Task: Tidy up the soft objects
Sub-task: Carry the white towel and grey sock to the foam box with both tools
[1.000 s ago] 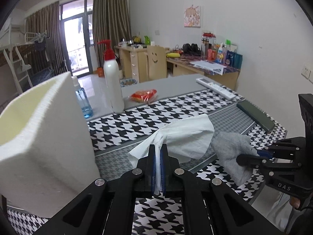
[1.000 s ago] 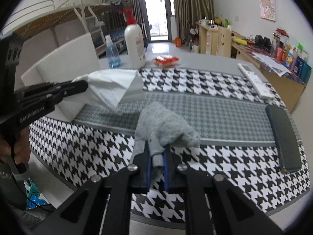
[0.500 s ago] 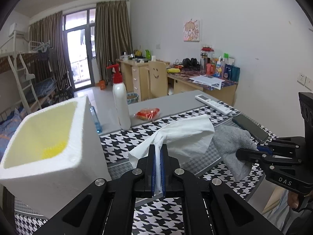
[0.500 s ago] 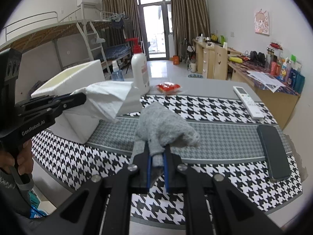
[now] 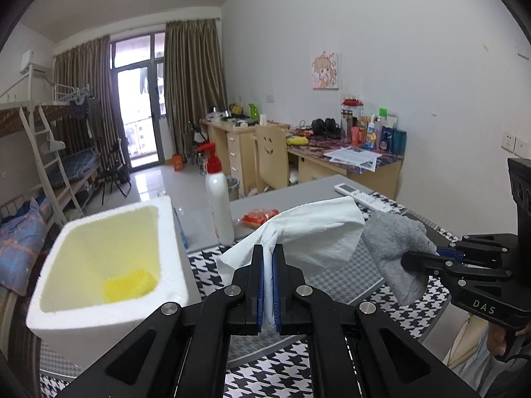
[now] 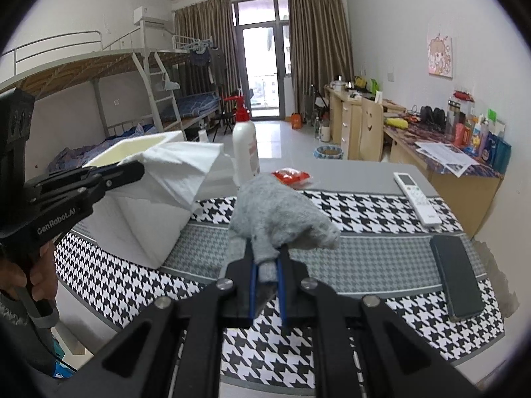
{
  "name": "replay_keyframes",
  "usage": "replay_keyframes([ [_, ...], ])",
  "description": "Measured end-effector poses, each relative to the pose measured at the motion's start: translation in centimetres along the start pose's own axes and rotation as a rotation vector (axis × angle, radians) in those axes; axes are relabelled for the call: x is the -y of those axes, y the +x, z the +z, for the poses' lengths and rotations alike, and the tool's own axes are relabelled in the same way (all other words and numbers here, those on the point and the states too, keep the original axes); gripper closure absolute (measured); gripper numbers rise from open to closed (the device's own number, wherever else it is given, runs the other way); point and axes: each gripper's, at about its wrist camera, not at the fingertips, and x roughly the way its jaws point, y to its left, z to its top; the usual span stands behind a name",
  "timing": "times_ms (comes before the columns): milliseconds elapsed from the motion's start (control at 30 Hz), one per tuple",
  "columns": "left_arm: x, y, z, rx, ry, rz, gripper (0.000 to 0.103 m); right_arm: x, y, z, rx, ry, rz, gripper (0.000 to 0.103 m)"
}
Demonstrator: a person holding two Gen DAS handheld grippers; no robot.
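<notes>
Above the table (image 6: 365, 258), left gripper (image 5: 268, 258) clamps tissue (image 5: 315, 232), right gripper (image 6: 265, 265) clamps grey cloth (image 6: 278, 212)

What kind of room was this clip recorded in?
Most likely a student dormitory room: a metal loft bunk bed with ladder along one wall, a row of cluttered light wooden desks along the other, and a curtained glass balcony door at the far end.

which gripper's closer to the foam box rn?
Left. The left gripper, clamping the white tissue, sits right beside the foam box; the right gripper, holding the grey cloth, is farther off.
</notes>
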Motion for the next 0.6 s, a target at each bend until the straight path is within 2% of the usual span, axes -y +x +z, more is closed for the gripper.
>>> replay_keyframes([
  [600, -1.4, -2.5, 2.4, 0.091, -0.026, 0.058, 0.099, -2.1, -1.5, 2.8, 0.084, -0.059, 0.024, 0.090],
])
